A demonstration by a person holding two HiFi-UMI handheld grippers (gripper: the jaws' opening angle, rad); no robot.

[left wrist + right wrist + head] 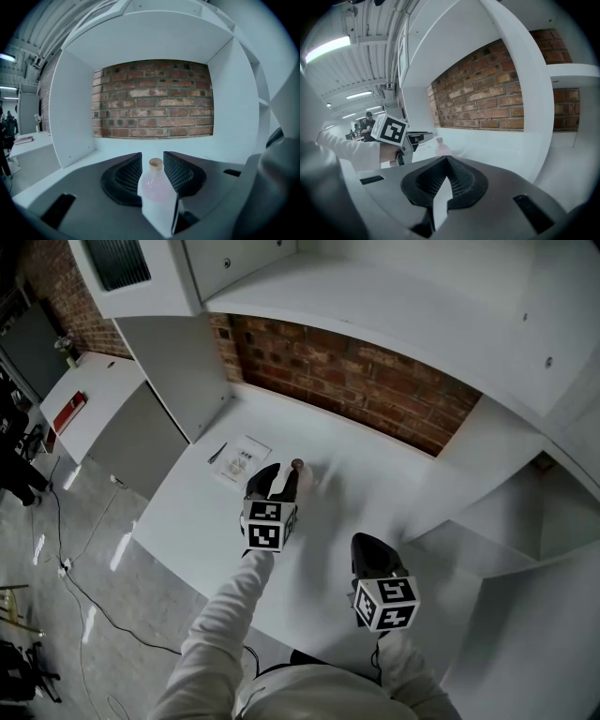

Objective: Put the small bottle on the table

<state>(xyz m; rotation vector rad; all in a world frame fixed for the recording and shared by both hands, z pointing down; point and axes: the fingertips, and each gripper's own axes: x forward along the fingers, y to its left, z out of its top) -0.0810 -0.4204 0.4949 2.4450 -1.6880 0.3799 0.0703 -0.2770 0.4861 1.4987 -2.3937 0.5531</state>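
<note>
Main risk: the small bottle [153, 183] gets tipped by the left tongs [284, 474]. It looks light and narrow-based, so a sideways drift or a twist of the wrist could catch its shoulder or cork-coloured cap on a jaw and knock it over, and it might then roll across the white table [375, 493]. Closing the jaws this near would also nudge it. Bottle stands upright on the table in front of the brick wall [356, 381], well in from the front edge. It sits in line with the gap of the left tongs, at or just ahead of the tips. Jaws stand apart, pads apparently clear of the glass, so I judge it released. Right tongs [446, 161] are closed and empty, held back, well apart from the bottle.
</note>
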